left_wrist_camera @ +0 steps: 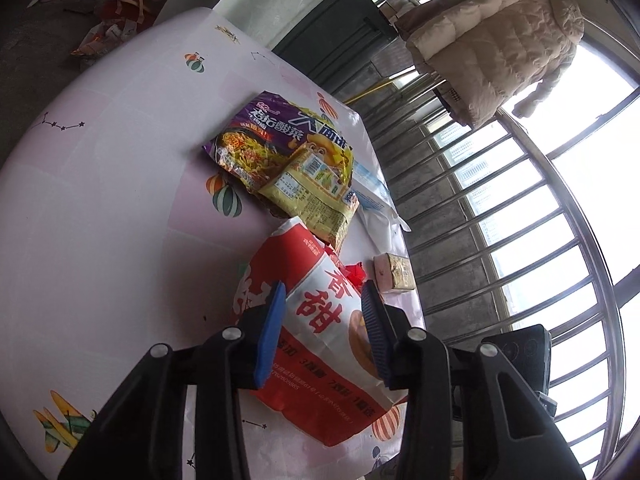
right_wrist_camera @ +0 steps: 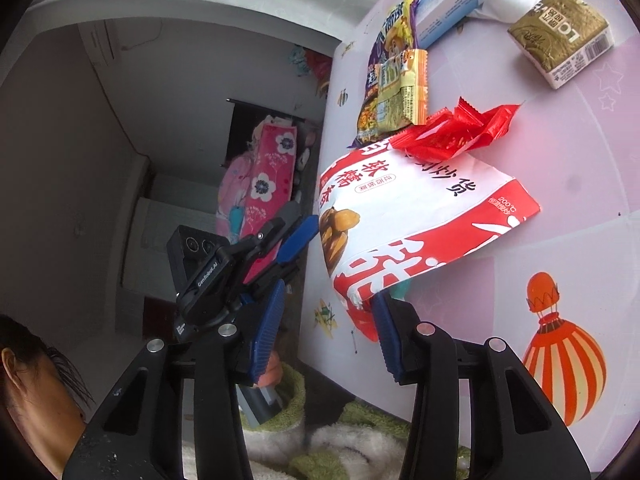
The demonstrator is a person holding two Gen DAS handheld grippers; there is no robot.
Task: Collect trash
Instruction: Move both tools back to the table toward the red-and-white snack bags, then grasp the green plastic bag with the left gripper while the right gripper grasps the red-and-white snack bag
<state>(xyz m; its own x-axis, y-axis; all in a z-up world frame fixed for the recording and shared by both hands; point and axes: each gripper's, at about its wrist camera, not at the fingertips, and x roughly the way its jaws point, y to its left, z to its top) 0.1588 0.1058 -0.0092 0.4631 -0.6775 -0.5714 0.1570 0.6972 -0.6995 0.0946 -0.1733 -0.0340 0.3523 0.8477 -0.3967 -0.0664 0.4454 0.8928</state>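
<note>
A pale pink table [left_wrist_camera: 100, 208] printed with balloons and stars fills the left wrist view. On the floor beyond its far left edge lies a bag [left_wrist_camera: 116, 24] with looped handles. To the right run window bars [left_wrist_camera: 500, 216], with a beige puffer coat [left_wrist_camera: 496, 48] hanging against them. In the right wrist view the room lies left of the table: a plain wall, a pink floral cloth [right_wrist_camera: 260, 176], and at the lower left edge a person's ear and dark hair [right_wrist_camera: 28, 372].

The trash sits in a cluster near the table's edge. A purple noodle wrapper [left_wrist_camera: 260, 132] lies furthest out, a yellow packet [left_wrist_camera: 316, 188] overlapping it, then a big red-and-white bag [left_wrist_camera: 316, 328] with a crumpled red wrapper [right_wrist_camera: 452, 132] at its top edge. A white-and-blue pack [right_wrist_camera: 444, 4] and a small gold carton [right_wrist_camera: 560, 40] lie to the side.

The left gripper [left_wrist_camera: 324, 328] is angled down over the table, its jaws spread wide with the red-and-white bag lying between the blue pads [left_wrist_camera: 272, 332], not visibly pinched. The right gripper [right_wrist_camera: 328, 332] comes in from the table's edge, jaws also wide apart; its right pad touches the bag's lower corner, its left pad hangs off the table, and nothing is gripped.
</note>
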